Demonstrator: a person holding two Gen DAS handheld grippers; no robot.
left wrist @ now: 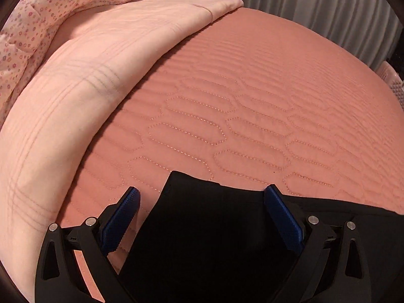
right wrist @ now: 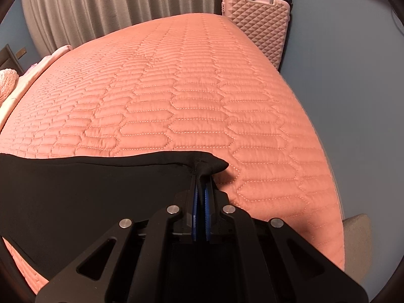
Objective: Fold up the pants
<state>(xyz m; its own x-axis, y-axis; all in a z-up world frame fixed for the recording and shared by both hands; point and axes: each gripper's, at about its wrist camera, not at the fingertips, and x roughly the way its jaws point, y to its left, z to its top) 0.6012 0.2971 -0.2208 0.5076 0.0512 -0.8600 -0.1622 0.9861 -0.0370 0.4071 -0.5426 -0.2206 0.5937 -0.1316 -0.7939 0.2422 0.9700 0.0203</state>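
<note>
The black pants (left wrist: 214, 227) lie on a salmon quilted bedspread (left wrist: 252, 101). In the left wrist view my left gripper (left wrist: 202, 197) is open, its blue pads on either side of a corner of the pants, not closed on it. In the right wrist view my right gripper (right wrist: 200, 176) is shut on the edge of the black pants (right wrist: 88, 197), with a small fold of cloth sticking out past the pads. The pants spread to the left of it over the bedspread (right wrist: 189, 88).
A pale pink blanket (left wrist: 75, 88) and a flowered cloth (left wrist: 50, 12) lie along the left of the bed. Grey curtains (right wrist: 101, 7) hang behind. A pink suitcase (right wrist: 260, 25) stands past the bed's far right corner, by a blue-grey wall.
</note>
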